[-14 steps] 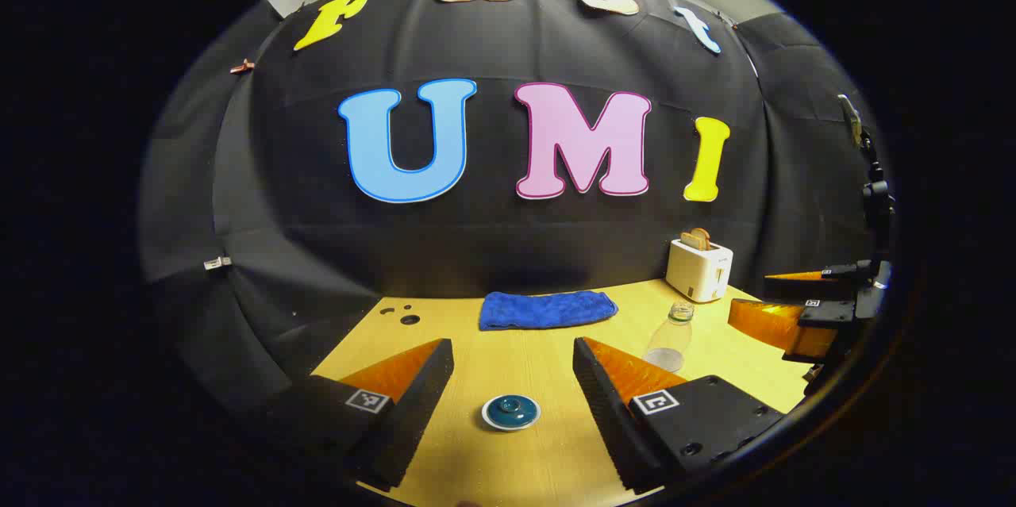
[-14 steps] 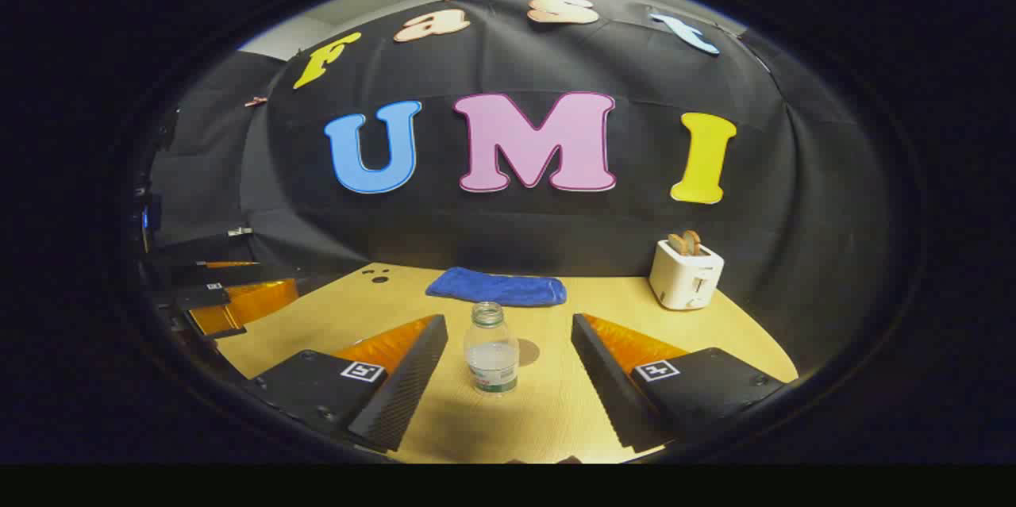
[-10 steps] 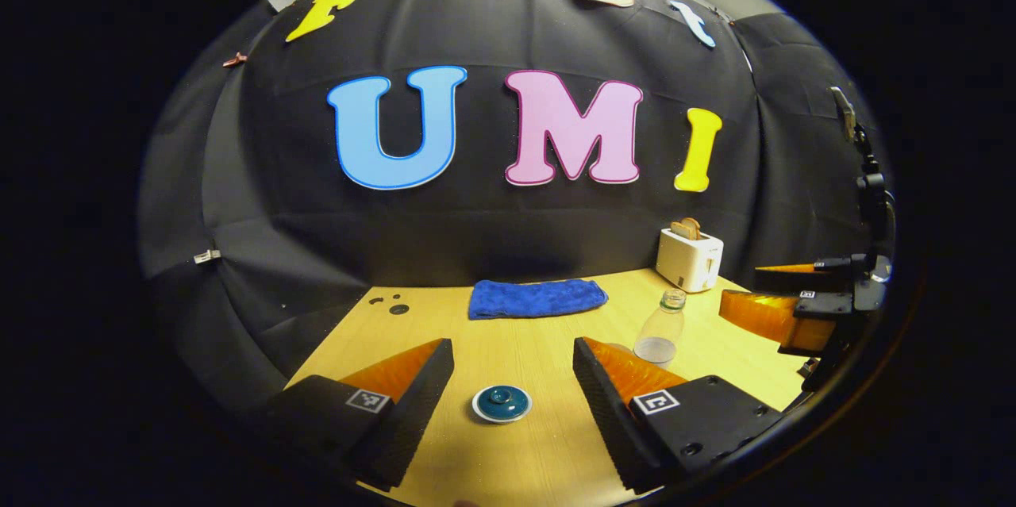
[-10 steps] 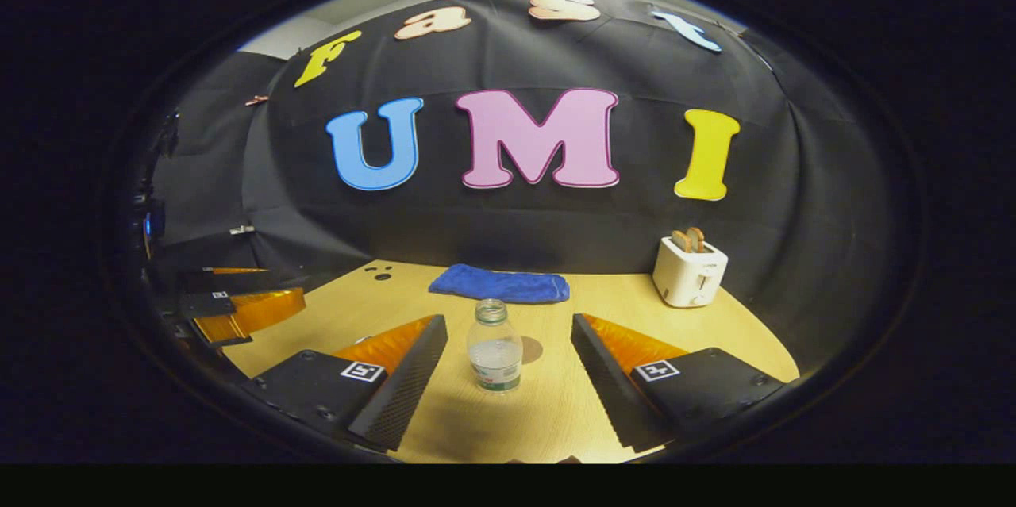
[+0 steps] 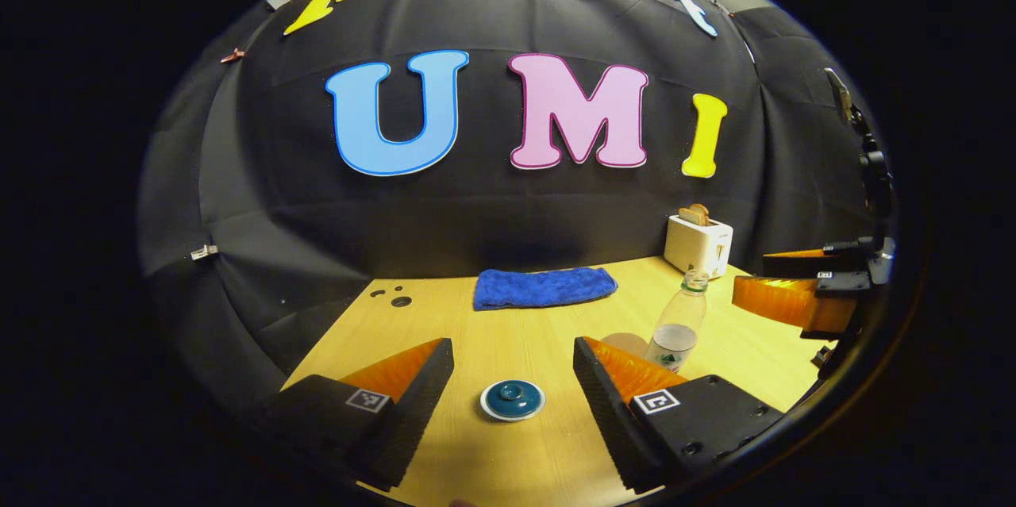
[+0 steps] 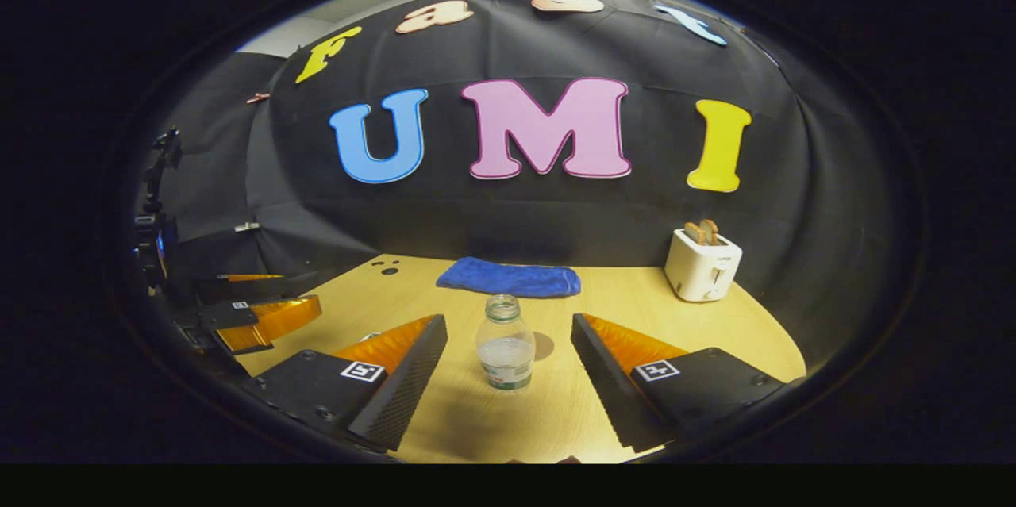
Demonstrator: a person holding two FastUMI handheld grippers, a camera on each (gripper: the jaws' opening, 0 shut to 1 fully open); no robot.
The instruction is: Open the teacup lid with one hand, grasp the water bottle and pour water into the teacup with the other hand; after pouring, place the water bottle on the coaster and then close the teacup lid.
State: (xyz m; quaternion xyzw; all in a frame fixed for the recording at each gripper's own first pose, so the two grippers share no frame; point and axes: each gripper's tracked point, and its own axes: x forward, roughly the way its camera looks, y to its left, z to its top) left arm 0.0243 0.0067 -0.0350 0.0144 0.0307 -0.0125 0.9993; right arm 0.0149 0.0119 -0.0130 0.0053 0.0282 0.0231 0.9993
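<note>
Desk (image 5: 508, 332) of pale wood carries everything, w/ black cloth wall behind. Left hand-held gripper (image 5: 513, 380), in left gripper view: fingers spread wide, nothing between the pads, hovering above the teacup lid (image 5: 512, 400). Lid is a dark teal disc w/ a knob and a pale rim, lying flat on the desk, centred in the gap but touching neither finger. Cup body under it can't be made out from this angle.

Right hand-held gripper (image 6: 508, 368), in right gripper view: also wide open, holding nothing. Water bottle (image 6: 506, 342) stands upright between its fingers, clear of both, no cap, roughly a third full, label low on the body.

Left gripper view gives the lid, plus a round tan coaster (image 5: 625, 343) just beside the bottle's base, partly behind the left gripper's own finger. It also shows the right gripper out at the edge, orange fingers apart, near the bottle but not touching. Right gripper view gives the bottle's dark shadow patch on the desk, and the left gripper low at the left edge.

Counts: 2 grippers, 1 lid, 1 bottle, 1 coaster, 1 blue towel (image 6: 509, 280) folded at the back, 1 white toaster (image 6: 702, 264) w/ 2 slices sticking up.
</note>
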